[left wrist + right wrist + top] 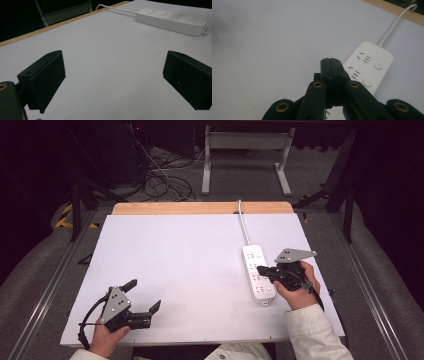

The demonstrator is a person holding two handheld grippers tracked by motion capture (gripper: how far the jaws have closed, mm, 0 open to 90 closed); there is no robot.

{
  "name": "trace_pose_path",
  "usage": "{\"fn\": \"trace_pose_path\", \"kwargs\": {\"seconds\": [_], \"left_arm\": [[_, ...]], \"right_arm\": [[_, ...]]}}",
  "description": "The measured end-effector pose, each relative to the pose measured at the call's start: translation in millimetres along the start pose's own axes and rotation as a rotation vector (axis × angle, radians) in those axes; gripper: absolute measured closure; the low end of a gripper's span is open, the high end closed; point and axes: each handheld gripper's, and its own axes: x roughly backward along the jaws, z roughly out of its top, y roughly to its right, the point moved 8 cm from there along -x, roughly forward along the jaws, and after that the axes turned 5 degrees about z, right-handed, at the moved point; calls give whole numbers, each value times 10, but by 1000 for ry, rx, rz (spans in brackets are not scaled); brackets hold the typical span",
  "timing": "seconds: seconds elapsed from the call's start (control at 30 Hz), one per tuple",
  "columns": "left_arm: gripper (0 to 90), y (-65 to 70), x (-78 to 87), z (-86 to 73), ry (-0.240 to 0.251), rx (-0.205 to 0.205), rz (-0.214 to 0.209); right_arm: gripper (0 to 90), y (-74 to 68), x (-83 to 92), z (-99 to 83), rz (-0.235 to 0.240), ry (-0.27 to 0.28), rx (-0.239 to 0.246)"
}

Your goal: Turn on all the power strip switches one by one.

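Observation:
A white power strip (258, 272) lies on the right part of the white table (175, 260), its cord (244, 227) running off the far edge. My right gripper (261, 269) hovers over the strip's middle sockets, jaws pressed flat together with nothing between them. In the right gripper view the shut tips (330, 61) point past the power strip (372, 65), beside its round buttons. My left gripper (145, 295) rests near the table's front left corner, jaws wide apart and empty. In the left gripper view the open left gripper (113, 65) faces bare tabletop, with the power strip (172, 21) far off.
A wooden strip (200, 208) borders the table's far edge. Behind it on the floor are tangled cables (165, 182) and a white metal frame (245, 157). Metal rails (55, 280) run along both sides of the table.

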Motion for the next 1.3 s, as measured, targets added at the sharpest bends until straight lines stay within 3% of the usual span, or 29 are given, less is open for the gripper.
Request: {"fn": "trace_pose_path", "kwargs": {"seconds": [0.07,0.37,0.47,0.5,0.53,0.77,0.87,1.07,1.3], "left_arm": [[47,0,0,0,0,0,0],[47,-3,-3,-1,-1,-5,-1],[47,-8,-6,-2,-3,-11,3],[47,-8,-6,-2,-3,-11,3],[47,-3,-8,-4,-5,-4,0],[47,-4,-10,-6,-7,-7,0],[47,-7,-10,-5,-6,-9,2],[47,-6,-10,-8,-9,-7,2],[47,-9,-9,-8,-8,-9,3]], "right_arm": [[900,44,-14,-9,-37,-41,3],[900,82,-33,-30,-34,-62,-23],[900,134,-59,-97,-54,-129,-55],[900,134,-59,-97,-54,-129,-55],[900,174,-79,-149,-72,-177,-91],[900,269,-110,-281,-98,-269,-139],[900,278,-117,-308,-93,-285,-151],[900,233,-153,-398,-76,-378,-153],[900,186,-158,-441,-62,-431,-150]]}}
